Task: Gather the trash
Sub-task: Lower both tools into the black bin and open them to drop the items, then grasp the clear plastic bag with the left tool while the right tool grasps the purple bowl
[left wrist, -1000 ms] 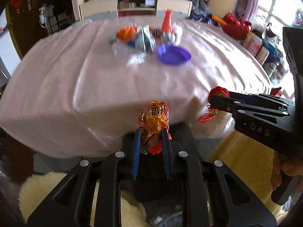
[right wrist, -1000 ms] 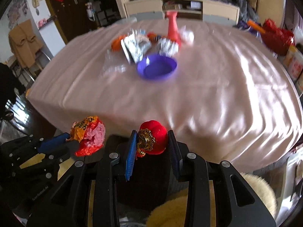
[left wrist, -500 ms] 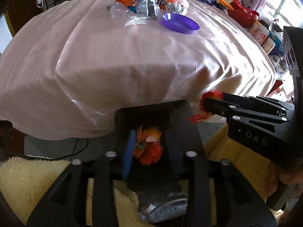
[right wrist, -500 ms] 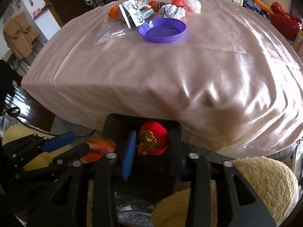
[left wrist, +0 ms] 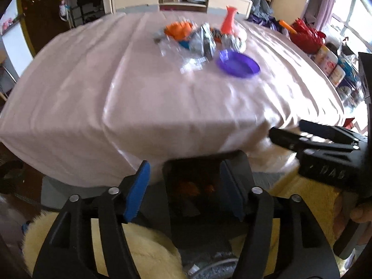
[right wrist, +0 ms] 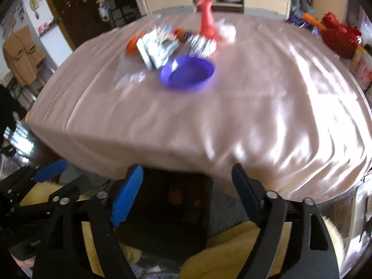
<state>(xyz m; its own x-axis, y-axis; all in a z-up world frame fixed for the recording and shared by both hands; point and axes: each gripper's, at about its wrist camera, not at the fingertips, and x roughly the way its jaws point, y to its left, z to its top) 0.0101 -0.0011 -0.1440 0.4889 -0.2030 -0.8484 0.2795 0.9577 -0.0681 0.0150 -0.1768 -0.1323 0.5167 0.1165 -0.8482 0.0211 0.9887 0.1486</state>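
Both grippers hang open and empty over a black bin (left wrist: 204,183) on the floor at the table's near edge; the bin also shows in the right wrist view (right wrist: 172,200). My left gripper (left wrist: 186,193) has its jaws wide apart, and orange wrapper trash (left wrist: 188,187) lies inside the bin. My right gripper (right wrist: 188,193) is likewise wide open, with faint orange and red shapes (right wrist: 176,194) in the bin below. More trash lies far off on the table: silver wrappers (left wrist: 202,41), an orange wrapper (left wrist: 179,30) and clear plastic (left wrist: 190,64).
A purple bowl (right wrist: 187,74) and a red vase (right wrist: 207,21) stand on the pink tablecloth (right wrist: 209,121). Yellow fluffy cushions (left wrist: 148,251) lie beside the bin. The right gripper's body (left wrist: 325,153) shows in the left wrist view at right.
Both grippers opened and let go: the orange wrapper and the red lantern ornament dropped into the bin. Both grippers then rose, tilting back toward the table.
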